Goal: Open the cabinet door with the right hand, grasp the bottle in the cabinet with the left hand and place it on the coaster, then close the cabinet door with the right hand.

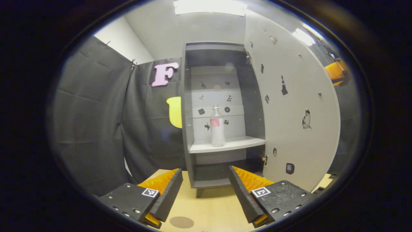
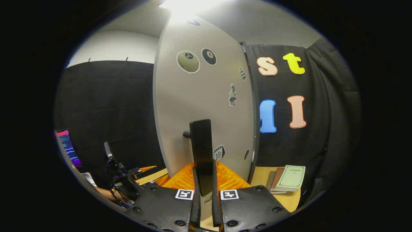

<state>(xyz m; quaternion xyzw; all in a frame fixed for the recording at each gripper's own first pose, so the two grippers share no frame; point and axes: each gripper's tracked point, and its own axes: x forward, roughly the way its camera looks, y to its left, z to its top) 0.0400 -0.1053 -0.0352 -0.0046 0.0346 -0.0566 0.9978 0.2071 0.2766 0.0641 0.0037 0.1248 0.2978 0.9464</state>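
Note:
The grey cabinet (image 1: 188,106) stands open, its pale door (image 1: 289,106) swung out to the right. A clear bottle (image 1: 217,127) with a pink label stands upright on the middle shelf (image 1: 231,144). My left gripper (image 1: 205,172) is open, low in front of the cabinet and well short of the bottle. A round brown coaster (image 1: 182,222) lies on the table just below it. In the right gripper view, my right gripper (image 2: 204,177) is shut on the door's black vertical handle (image 2: 201,141), against the outer face of the door (image 2: 206,90).
The wooden table (image 1: 209,206) carries the cabinet. A stack of books (image 2: 288,180) lies on the table right of the door. A lit screen (image 2: 67,146) stands at far left. The left gripper (image 2: 128,182), held by a hand, shows at lower left of the door.

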